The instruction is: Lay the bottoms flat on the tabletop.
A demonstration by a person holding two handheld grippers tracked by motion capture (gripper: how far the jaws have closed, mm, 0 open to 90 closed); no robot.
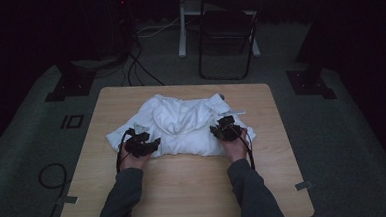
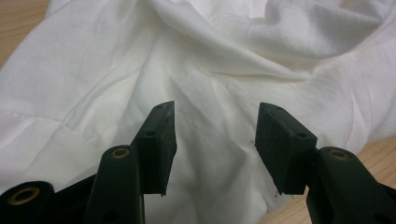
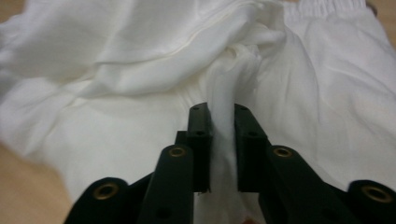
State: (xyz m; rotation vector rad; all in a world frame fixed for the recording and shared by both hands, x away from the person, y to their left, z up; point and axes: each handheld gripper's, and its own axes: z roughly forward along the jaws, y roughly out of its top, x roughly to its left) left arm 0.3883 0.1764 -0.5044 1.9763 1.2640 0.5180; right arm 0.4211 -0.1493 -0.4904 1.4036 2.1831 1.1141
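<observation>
The garment point(image 1: 182, 126), white and crumpled, lay in a heap at mid-desk point(image 1: 185, 189), slightly toward twelve o'clock. At its eight o'clock edge the left gripper point(image 1: 144, 143) rested with jaws apart, nothing between them, cloth beneath. At its four o'clock edge the right gripper point(image 1: 225, 129) was pinched tight on a raised fold of the garment, seen in the right gripper view.

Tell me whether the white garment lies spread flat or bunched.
Bunched: the white garment is rumpled into folds on the table, one ridge pinched in the right gripper.
</observation>
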